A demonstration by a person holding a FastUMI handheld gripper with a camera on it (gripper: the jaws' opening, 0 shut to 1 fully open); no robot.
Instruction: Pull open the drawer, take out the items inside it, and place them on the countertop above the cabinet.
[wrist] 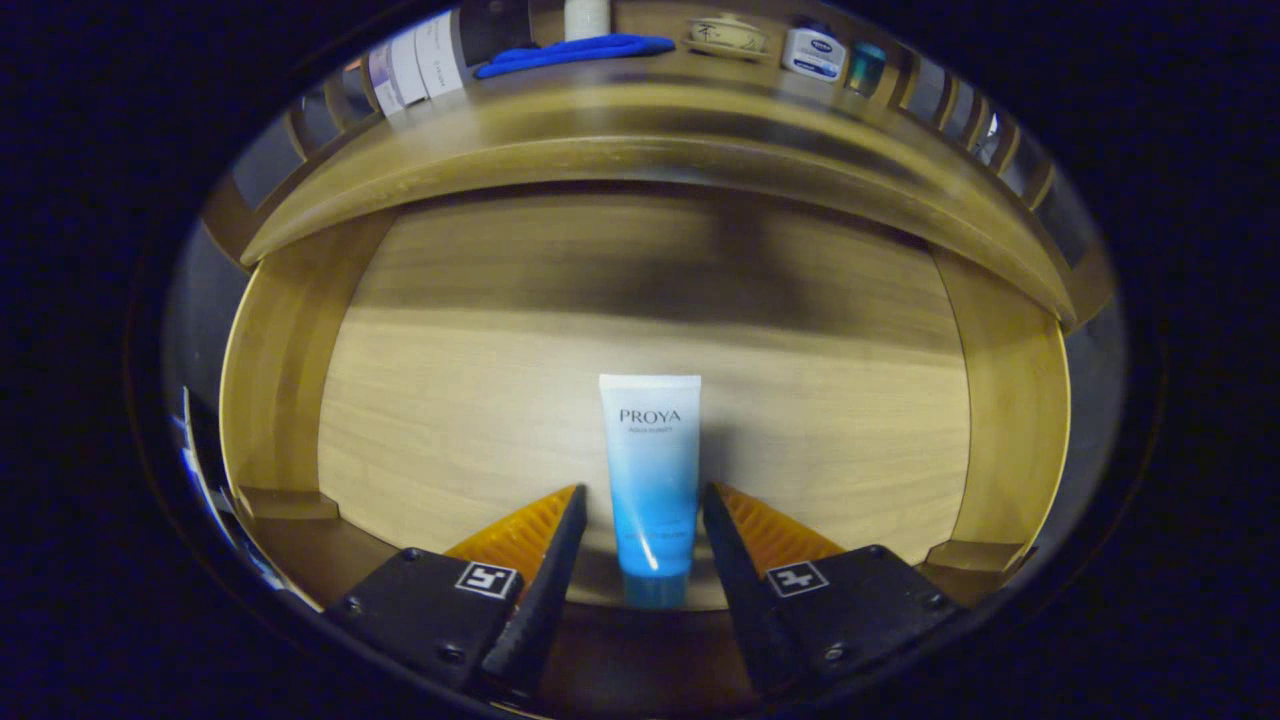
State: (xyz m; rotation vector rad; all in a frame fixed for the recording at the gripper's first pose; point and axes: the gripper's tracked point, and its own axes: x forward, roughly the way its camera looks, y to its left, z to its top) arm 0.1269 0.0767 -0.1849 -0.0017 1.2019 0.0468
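Countertop items [815, 52] small and blurred, cut off above; tube [651, 480] contact with tool [644, 505] unclear.

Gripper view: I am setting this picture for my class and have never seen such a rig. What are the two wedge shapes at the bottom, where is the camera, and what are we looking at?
The camera rides on a hand-held gripper that a person carries; there is no robot arm. It looks forward along the tool's two fingers, the wedges you see. Its fisheye lens bends straight edges into curves.

We look down into an open wooden drawer. On its floor lies one tube, white fading to blue, with its cap end towards the camera. The fingers are spread either side of the tube's lower half with small gaps showing, so it sits between them but is not squeezed.

Beyond the drawer is the countertop of the cabinet, carrying a blue cloth, a small white jar and a few other items too small to identify.
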